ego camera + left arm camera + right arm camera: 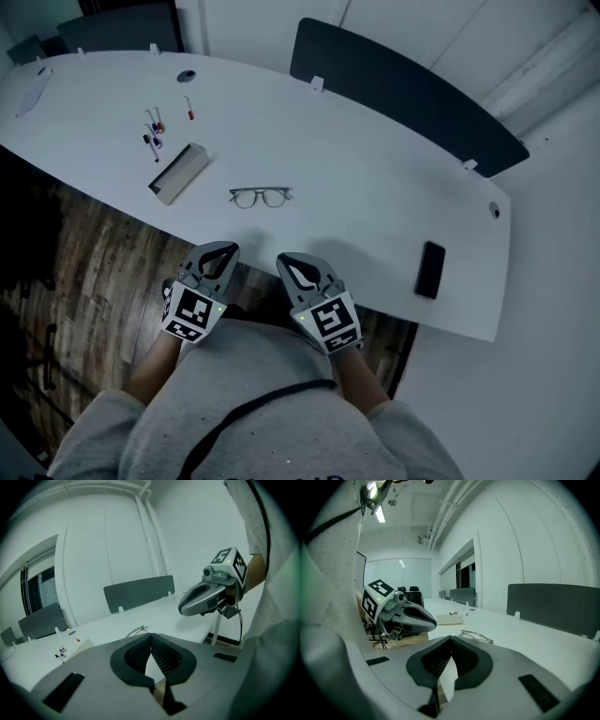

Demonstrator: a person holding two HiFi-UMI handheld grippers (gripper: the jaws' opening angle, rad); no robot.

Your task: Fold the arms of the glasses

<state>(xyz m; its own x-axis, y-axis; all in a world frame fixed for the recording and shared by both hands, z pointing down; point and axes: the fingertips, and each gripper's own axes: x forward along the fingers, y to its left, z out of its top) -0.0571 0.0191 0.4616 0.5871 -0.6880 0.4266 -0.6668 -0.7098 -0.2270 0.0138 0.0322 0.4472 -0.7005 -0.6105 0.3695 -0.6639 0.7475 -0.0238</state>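
At the near edge of the white surface, the head view shows the left claw and right claw side by side, both pointing at the glasses, which lie well ahead of them and apart from both. The hands are mostly hidden under the marker cubes; only the forearms show. The glasses' thin arms are hard to make out here. A black phone lies far right, a box and pens to the left.

In the left gripper view, the claw is closed tight on nothing, angled slightly down; its own body hides all but a sliver of the glasses.

In the right gripper view, the claw is likewise closed and empty, and the glasses lie just past its tip, their lower part cut off by it.
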